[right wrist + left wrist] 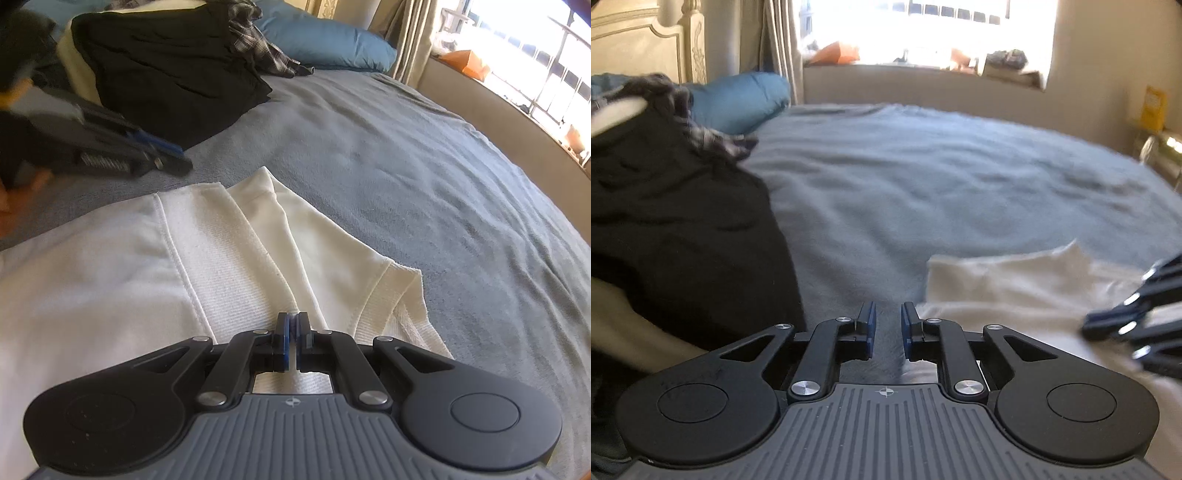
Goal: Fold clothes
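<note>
Two grippers work over a grey bedspread [424,177]. Right gripper [293,325]: fingers pressed together, pinching a fold of the white garment [229,243] lying flat on the bed. Left gripper [888,325]: fingers spread, empty, above the bedspread beside the garment's edge. Dark clothes pile [166,70] lies near the pillow [325,44].

sweatshirt [229,236] on bed [424,177], clothes pile [166,70] behind

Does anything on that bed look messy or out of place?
Yes. A black garment and a plaid shirt lie heaped unfolded near the blue pillow. The white sweatshirt lies spread out, one sleeve creased across it.
</note>
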